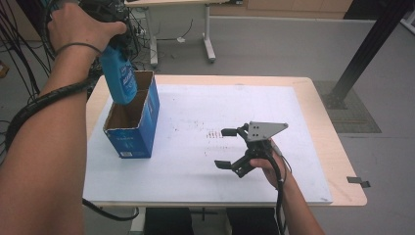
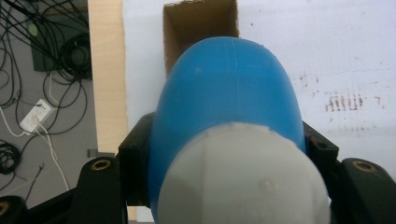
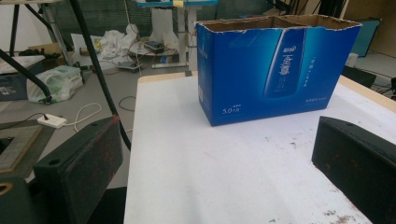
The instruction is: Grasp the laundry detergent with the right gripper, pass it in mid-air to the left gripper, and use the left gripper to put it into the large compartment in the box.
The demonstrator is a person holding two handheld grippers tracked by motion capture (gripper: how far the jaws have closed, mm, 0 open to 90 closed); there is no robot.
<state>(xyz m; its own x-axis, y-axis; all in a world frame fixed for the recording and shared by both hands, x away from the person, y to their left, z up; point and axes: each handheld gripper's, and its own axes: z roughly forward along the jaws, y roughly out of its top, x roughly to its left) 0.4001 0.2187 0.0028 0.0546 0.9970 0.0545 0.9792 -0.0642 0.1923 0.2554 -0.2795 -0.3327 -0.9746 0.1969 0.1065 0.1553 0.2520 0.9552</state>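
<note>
Left gripper (image 2: 224,154) clamped on blue bottle (image 1: 120,78); right gripper (image 1: 227,147) wide open, empty.

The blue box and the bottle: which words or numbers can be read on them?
"5.0" with a further figure after it: white print low on the long side of the blue box.
Other white print on the blue box: too small or blurred to read.
White print on the blue bottle: blurred, unreadable.

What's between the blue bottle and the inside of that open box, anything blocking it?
Nothing visible. The left gripper holds the blue bottle bottom-down at the mouth of the open box, and the brown interior below it looks bare.
</note>
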